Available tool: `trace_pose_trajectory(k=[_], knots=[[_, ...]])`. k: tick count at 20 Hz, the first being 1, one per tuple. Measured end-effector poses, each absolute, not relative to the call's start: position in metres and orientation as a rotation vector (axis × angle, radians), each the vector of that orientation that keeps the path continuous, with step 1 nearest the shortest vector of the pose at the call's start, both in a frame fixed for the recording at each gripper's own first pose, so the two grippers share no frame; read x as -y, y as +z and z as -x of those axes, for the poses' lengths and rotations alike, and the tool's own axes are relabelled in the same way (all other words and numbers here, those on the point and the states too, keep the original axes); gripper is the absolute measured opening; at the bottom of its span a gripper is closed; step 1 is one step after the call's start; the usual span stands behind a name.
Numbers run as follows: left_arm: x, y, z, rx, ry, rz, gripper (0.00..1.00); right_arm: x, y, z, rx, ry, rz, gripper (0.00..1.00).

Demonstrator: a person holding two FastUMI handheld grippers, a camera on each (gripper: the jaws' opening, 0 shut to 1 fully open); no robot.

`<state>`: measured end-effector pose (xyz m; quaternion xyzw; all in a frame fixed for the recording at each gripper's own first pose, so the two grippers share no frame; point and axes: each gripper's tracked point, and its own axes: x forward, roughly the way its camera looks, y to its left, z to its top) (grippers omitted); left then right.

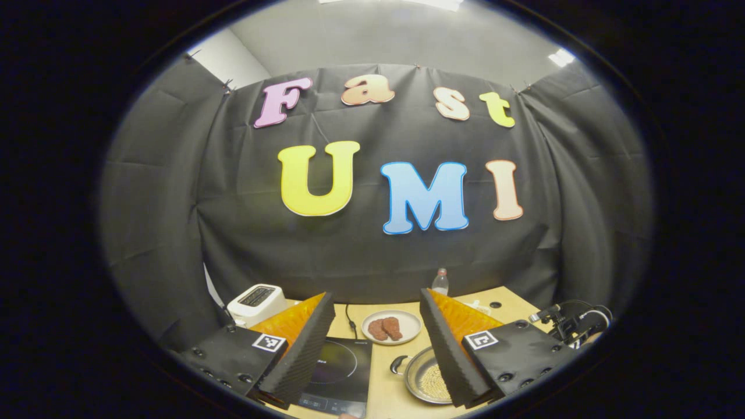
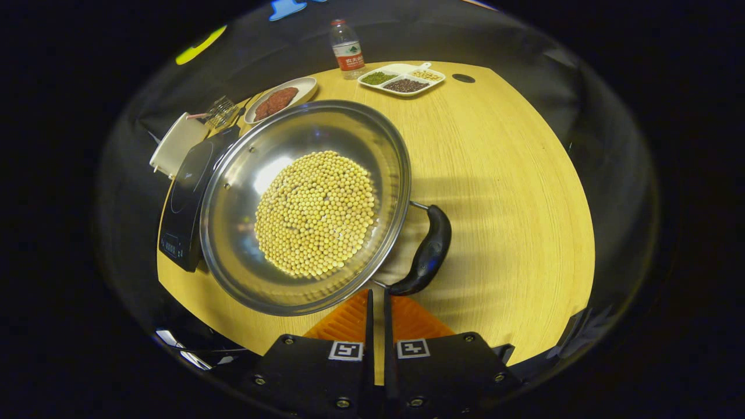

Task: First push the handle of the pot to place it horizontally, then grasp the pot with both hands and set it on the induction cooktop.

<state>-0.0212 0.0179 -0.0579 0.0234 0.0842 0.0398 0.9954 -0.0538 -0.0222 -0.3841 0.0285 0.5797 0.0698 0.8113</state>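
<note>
Pot (image 2: 302, 203) beside induction cooktop (image 2: 189, 198); meat plate (image 2: 279, 96), bottle (image 2: 347, 49) behind.

No readable text on anything.

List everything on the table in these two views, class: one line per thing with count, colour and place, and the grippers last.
pot: one, silver, black handles, table centre, beside the cooktop
soybeans: one heap, yellow, inside pot
induction cooktop: one, black, left of pot
plate: one, white, brown food on it, behind cooktop
toaster: one, white, far left
divided tray: one, white, holding grains, table's far edge
bottle: one, clear, red label, beside tray
table: one, light wood
left gripper: fingers open, raised
right gripper: fingers shut, near pot handle
</note>
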Motion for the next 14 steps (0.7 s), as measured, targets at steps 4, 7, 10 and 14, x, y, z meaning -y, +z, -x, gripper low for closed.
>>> trace_pose_trajectory(k=[4, 7, 10, 14], knots=[[-0.009, -0.061, 0.022, -0.183, 0.078, -0.057, 0.93, 0.032, -0.385, 0.037, -1.23, 0.14, -0.042, 0.07], [-0.003, -0.062, 0.022, -0.193, 0.082, -0.065, 0.93, 0.042, -0.387, 0.023, -1.222, 0.136, -0.024, 0.07], [0.001, -0.068, 0.026, -0.205, 0.094, -0.073, 0.93, 0.048, -0.388, 0.006, -1.208, 0.137, -0.02, 0.07], [0.004, -0.081, 0.03, -0.234, 0.116, -0.064, 0.93, 0.056, -0.391, -0.011, -1.197, 0.151, 0.024, 0.07]])
